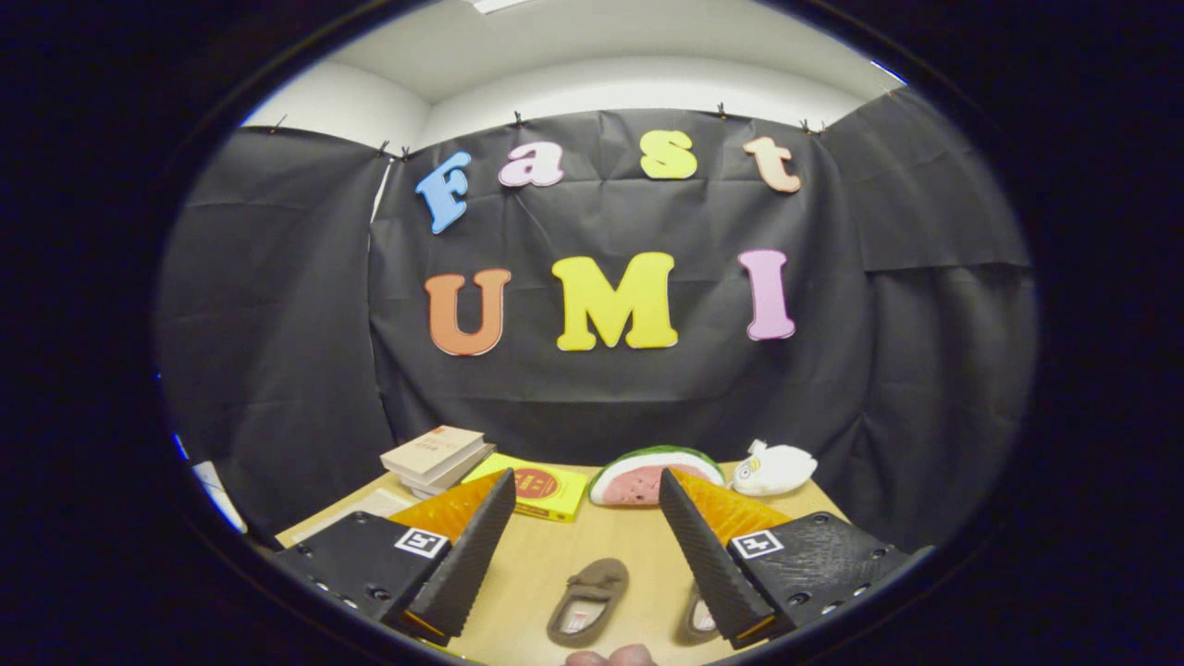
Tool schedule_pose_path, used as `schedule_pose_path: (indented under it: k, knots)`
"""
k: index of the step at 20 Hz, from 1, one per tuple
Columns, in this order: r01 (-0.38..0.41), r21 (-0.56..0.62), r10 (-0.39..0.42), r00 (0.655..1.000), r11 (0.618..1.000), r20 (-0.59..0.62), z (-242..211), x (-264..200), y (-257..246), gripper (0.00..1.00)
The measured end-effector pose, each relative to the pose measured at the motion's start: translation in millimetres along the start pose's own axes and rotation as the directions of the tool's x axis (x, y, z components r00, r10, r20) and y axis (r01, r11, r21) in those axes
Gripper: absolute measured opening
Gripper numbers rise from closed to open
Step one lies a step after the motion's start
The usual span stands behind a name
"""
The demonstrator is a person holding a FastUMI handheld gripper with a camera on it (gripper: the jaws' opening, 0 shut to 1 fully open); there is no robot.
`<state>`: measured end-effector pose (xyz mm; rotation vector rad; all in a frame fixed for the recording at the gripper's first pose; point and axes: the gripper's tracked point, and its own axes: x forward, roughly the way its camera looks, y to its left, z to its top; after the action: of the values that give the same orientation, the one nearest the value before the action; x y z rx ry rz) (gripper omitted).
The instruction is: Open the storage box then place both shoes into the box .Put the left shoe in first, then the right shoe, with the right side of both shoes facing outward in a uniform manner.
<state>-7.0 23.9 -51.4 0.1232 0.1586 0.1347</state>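
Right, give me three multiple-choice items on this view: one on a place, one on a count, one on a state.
1. Where is the shoe with its whole upper in sight?
A. between the fingers
B. on the books
C. beside the plush

2. How many shoes lie on the table?
A. one
B. two
C. four

3. The tongs are:
A. shut on a shoe
B. shut on nothing
C. open

1 A: it lies in the gap between them.
2 B: another shoe peeks from behind one finger.
3 C: fingers wide apart, holding nothing.

2 shoes, 2 books, 1 watermelon slice, 1 plush toy
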Motion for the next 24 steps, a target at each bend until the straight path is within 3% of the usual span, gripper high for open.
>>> schedule_pose_path:
  k: [11, 20, 24]
  knots:
    - [-0.145, 0.141, 0.171, 0.966, 0.979, -0.195, -117.0, 36.2, 72.7, 0.95]
    - [-0.245, 0.26, 0.324, 0.886, 0.934, -0.332, -199.8, 62.3, 155.4, 0.96]
    - [-0.219, 0.374, 0.365, 0.848, 0.901, -0.383, -226.1, 68.7, 167.2, 0.95]
